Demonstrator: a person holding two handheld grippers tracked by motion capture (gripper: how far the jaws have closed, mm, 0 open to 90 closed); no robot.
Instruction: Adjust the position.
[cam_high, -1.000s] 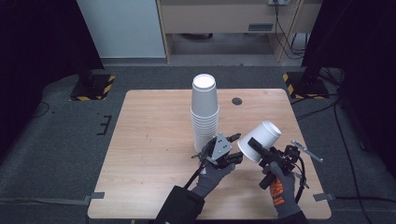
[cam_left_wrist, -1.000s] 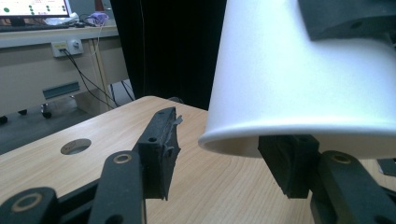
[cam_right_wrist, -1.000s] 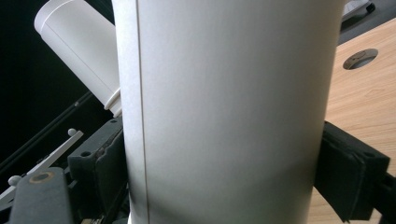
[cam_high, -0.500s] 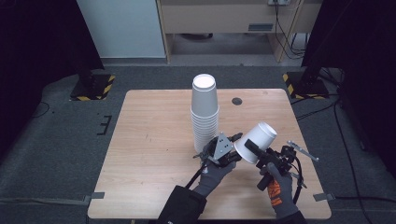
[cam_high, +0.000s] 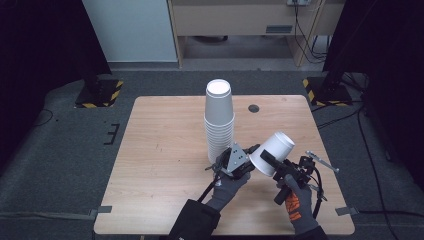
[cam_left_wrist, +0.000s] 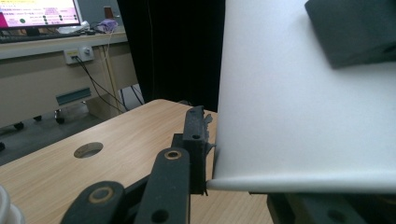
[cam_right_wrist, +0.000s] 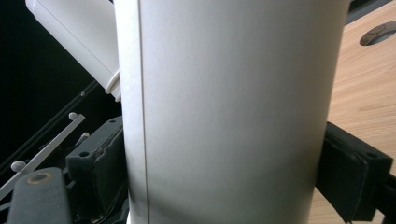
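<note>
R gripper (cam_high: 270, 162) is clamped on the cup (cam_high: 272, 152); in the R gripper view both black pads press the wall from either side. Cup hangs tilted above the table (cam_high: 160, 150), mouth down-left, base up-right, just beside the foot of the stack (cam_high: 219, 120) but apart from it. L gripper (cam_high: 248, 159) has its jaws at the cup's mouth end and they've just been closing w/ the rim betw. them; in the L gripper view one pad (cam_left_wrist: 198, 149) touches the rim edge, the other jaw is mostly hidden under the cup, so I read it as gripping the rim, not 100% sure.

Risks as I judge them: two grips on one thin paper cup, so any pull or twist by one hand vs the other could crease the wall or ovalise the rim; L pad sits right at the lip, so it may slip off once R lets go and the cup drops; stack is tall and close, so a nudge from the L hand or cup could tip it.

Views: high view gives the layout, i.e. cup vs stack vs table, and the cable hole (cam_high: 254, 108); it can't show pad contact. L gripper view shows the rim contact; R gripper view shows the wall clamp plus the seam, w/ the stack (cam_right_wrist: 74, 37) behind.
</note>
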